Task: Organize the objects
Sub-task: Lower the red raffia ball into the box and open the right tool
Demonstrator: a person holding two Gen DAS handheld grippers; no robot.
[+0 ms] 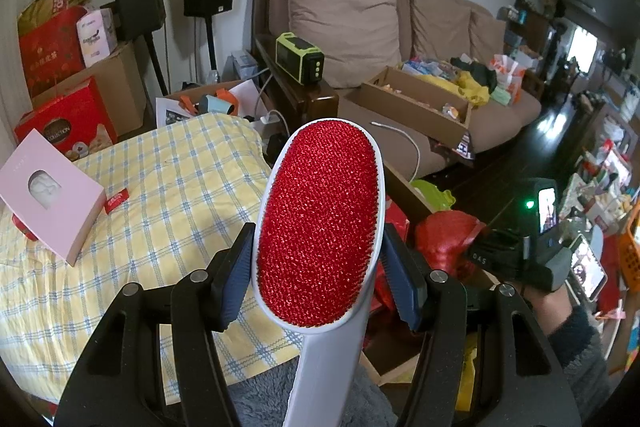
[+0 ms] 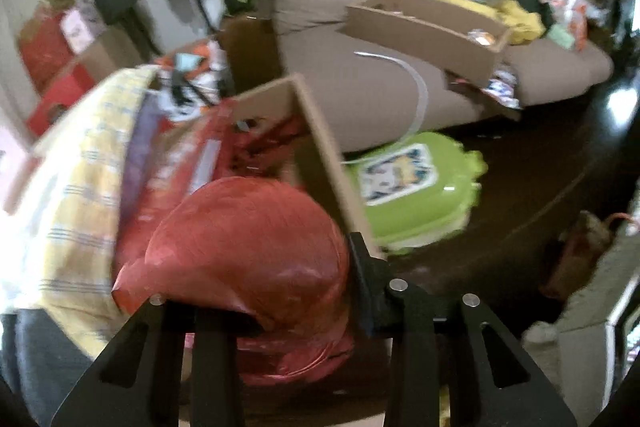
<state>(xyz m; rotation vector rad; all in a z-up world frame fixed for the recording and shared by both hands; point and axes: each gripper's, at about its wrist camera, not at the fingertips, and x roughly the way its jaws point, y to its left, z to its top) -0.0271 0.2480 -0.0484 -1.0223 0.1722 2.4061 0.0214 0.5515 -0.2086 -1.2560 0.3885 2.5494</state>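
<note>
A lint brush (image 1: 320, 223), red pad upward, was clamped at its sides between the blue pads (image 1: 236, 283) of the left gripper (image 1: 318, 279), above the near right edge of a yellow checked cloth (image 1: 168, 195). A pink box (image 1: 52, 195) was seen far left on that cloth. A red plastic bag (image 2: 248, 259) was pinched in the right gripper (image 2: 260, 291), near a cardboard box (image 2: 316, 147); the view was blurred.
</note>
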